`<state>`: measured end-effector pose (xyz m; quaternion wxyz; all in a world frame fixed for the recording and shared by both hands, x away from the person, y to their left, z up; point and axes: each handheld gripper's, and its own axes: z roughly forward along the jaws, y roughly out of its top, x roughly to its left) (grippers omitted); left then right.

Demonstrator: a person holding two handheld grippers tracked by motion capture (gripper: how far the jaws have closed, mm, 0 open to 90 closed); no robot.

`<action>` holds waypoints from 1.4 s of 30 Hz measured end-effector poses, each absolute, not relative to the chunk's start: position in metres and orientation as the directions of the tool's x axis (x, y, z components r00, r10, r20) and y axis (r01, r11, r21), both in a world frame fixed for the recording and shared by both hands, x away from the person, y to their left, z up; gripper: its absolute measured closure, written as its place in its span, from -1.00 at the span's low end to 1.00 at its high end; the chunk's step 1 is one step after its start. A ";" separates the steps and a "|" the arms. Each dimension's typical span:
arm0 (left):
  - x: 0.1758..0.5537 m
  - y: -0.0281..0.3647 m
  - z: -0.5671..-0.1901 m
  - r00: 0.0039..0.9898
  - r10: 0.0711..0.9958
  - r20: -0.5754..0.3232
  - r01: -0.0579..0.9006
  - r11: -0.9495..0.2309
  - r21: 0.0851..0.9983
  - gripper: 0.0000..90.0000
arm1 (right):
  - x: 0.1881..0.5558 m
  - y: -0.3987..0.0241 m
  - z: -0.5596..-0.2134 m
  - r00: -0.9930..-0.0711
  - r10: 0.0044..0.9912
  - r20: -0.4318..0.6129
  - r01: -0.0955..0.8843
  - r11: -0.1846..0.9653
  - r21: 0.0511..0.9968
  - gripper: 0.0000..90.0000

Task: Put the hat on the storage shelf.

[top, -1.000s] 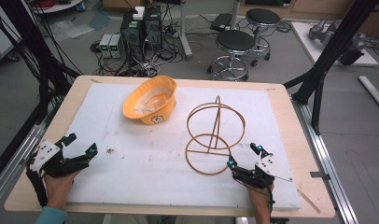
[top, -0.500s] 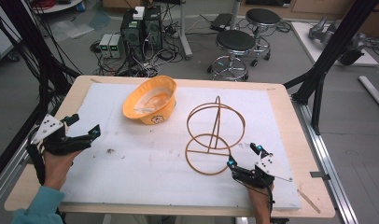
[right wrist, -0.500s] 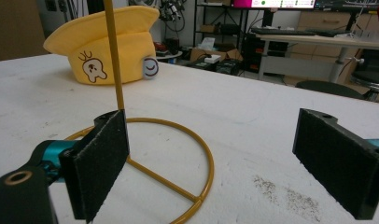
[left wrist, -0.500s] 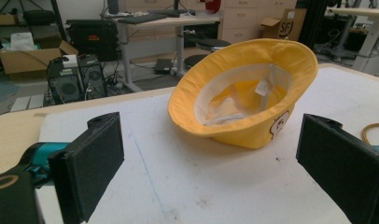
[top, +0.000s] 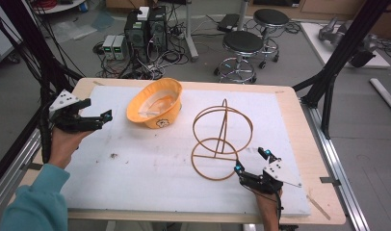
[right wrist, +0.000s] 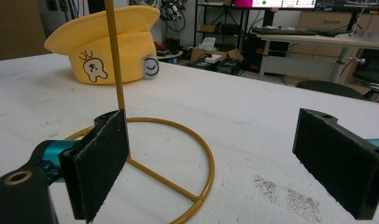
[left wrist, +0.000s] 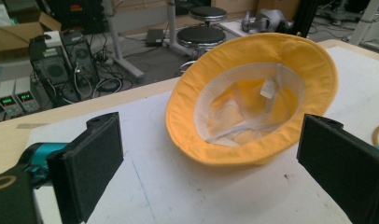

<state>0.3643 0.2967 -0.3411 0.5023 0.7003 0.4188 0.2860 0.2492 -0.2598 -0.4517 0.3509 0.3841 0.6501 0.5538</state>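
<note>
The yellow hat (top: 155, 108) lies brim-up near the far edge of the tabletop (top: 290, 103), left of centre; the right gripper view shows a small cartoon figure and a smiling round patch on its side, and a white inner tag carries print too small to read. The left tool (top: 95, 121) hovers near the left edge, jaws wide apart, empty, aimed at the hat. The right tool (top: 254, 161) sits near the near-right corner, jaws spread, beside the base ring of the wire stand (top: 221, 139). A white mat (top: 136, 168), speckled with dirt, covers the wooden tabletop. Stools (top: 241, 45) and computer boxes (top: 145, 29) stand on the grey floor beyond.
</note>
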 end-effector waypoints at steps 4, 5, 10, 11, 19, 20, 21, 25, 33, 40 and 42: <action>0.381 0.296 -0.338 0.483 0.874 -0.043 0.352 -0.149 0.924 -0.83 | 0.249 -0.260 -0.452 -0.459 0.888 -0.031 0.112 0.092 0.989 -0.79; 0.385 0.296 -0.336 0.486 0.873 -0.046 0.355 -0.149 0.923 -0.83 | 0.249 -0.260 -0.452 -0.459 0.888 -0.029 0.113 0.091 0.989 -0.79; 0.403 0.291 -0.330 0.489 0.871 -0.051 0.402 -0.174 0.899 -0.83 | 0.249 -0.260 -0.452 -0.459 0.888 -0.031 0.113 0.093 0.989 -0.79; 0.408 0.290 -0.330 0.489 0.870 -0.056 0.418 -0.177 0.891 -0.83 | 0.250 -0.260 -0.452 -0.459 0.888 -0.032 0.111 0.094 0.989 -0.79; 0.440 0.284 -0.349 0.489 0.860 -0.148 0.543 -0.167 0.823 -0.83 | 0.249 -0.260 -0.452 -0.459 0.888 -0.030 0.113 0.092 0.989 -0.79; 0.443 0.283 -0.354 0.487 0.862 -0.144 0.554 -0.178 0.813 -0.83 | 0.249 -0.260 -0.452 -0.459 0.888 -0.030 0.113 0.092 0.989 -0.79; 0.446 0.284 -0.357 0.490 0.861 -0.134 0.563 -0.195 0.803 -0.83 | 0.249 -0.260 -0.452 -0.460 0.887 -0.030 0.114 0.092 0.989 -0.79; 0.454 0.283 -0.365 0.476 0.867 -0.151 0.582 -0.181 0.793 -0.83 | 0.250 -0.261 -0.452 -0.460 0.888 -0.016 0.120 0.080 0.990 -0.79; 0.470 0.281 -0.385 0.458 0.858 -0.233 0.655 -0.149 0.740 -0.80 | 0.250 -0.260 -0.452 -0.462 0.887 -0.020 0.123 0.086 0.989 -0.79; 0.474 0.271 -0.395 0.463 0.855 -0.235 0.675 -0.168 0.719 -0.74 | 0.250 -0.260 -0.451 -0.462 0.887 -0.018 0.125 0.085 0.988 -0.79; 0.475 0.269 -0.398 0.465 0.852 -0.240 0.681 -0.171 0.712 -0.73 | 0.250 -0.260 -0.451 -0.461 0.887 -0.016 0.126 0.084 0.988 -0.79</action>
